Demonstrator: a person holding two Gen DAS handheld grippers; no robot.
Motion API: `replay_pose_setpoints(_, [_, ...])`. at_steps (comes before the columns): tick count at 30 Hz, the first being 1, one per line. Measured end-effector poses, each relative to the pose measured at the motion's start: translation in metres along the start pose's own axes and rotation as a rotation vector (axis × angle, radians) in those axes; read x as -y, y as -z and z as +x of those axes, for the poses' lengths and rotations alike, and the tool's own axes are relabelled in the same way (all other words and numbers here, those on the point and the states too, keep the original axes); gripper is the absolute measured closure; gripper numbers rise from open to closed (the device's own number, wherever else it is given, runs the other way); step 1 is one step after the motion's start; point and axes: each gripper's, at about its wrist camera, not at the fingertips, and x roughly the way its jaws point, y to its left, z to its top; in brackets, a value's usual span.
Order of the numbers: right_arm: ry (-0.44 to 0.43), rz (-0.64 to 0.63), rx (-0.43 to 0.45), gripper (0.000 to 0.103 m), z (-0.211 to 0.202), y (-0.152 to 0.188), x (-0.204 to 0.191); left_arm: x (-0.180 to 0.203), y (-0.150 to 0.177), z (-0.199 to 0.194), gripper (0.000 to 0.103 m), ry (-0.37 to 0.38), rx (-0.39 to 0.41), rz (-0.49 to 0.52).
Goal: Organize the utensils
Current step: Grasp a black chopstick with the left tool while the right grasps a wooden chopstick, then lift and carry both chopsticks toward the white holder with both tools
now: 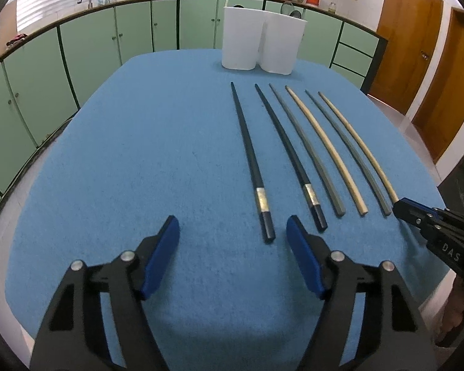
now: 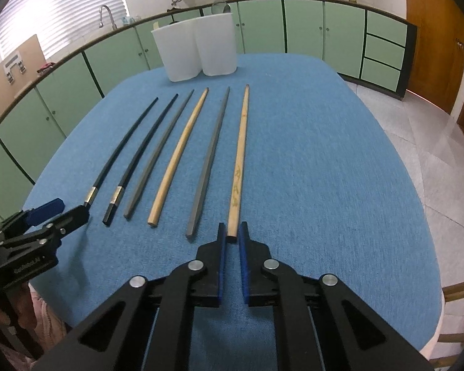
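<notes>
Found a table [image 1: 133,160] under blue cloth filling both views; spotted a white twin-cup holder [image 1: 263,46] standing upright at its far edge, beyond the tips of the chopsticks, with the tops of a few utensils poking out above the rim; picked out green cabinets [image 1: 86,49] curving round behind.

Caught the left gripper [image 1: 232,225] low over the cloth, released, jaws standing well apart and blue pads pressing on nothing; noted the near end of the leftmost black chopstick [image 1: 247,142] lying between those fingers, closer to the right-hand one, flat on the cloth; could not tell from the right wrist view whether the finger touched that end.

Caught the right gripper [image 2: 233,230] clenched, pads pinched on the near end of the marked pale chopstick [image 2: 239,154], the rest of that stick stretching away toward the holder.

Counted six sticks side by side, well apart from the holder, thick ends nearest; ran them left to right: that black one, a second black chopstick [image 1: 287,151], both with a silver band near the thick end; then a grey chopstick [image 1: 309,160], a plain pale chopstick [image 1: 328,154], another grey one [image 1: 352,154], and last the marked one in the clamp.
</notes>
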Motion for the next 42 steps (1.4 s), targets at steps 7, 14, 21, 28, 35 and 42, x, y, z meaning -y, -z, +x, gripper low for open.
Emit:
replay_pose_setpoints(7, [-0.007,0.010,0.003,0.095,0.000,0.000,0.001,0.012,0.004,-0.001,0.062,0.005,0.004,0.025])
replay_pose_setpoints(14, [-0.002,0.014,-0.004,0.096,0.001,-0.003,0.003,0.020,0.004,0.000,0.096,0.026,0.009,0.039])
replay_pose_setpoints(21, [-0.016,0.040,0.032,0.096,-0.015,-0.016,0.004,0.019,-0.009,-0.012,0.097,0.004,0.034,0.038])
replay_pose_setpoints(28, [-0.019,0.016,0.116,0.096,-0.045,-0.037,-0.002,0.023,-0.030,-0.044,0.097,-0.021,0.132,0.068])
replay_pose_setpoints(35, [0.001,-0.012,0.203,0.096,-0.074,-0.061,-0.003,0.024,-0.059,-0.080,0.097,-0.038,0.253,0.099])
replay_pose_setpoints(42, [-0.034,0.002,0.282,0.096,-0.098,-0.092,0.002,0.026,-0.095,-0.110,0.097,-0.029,0.367,0.103])
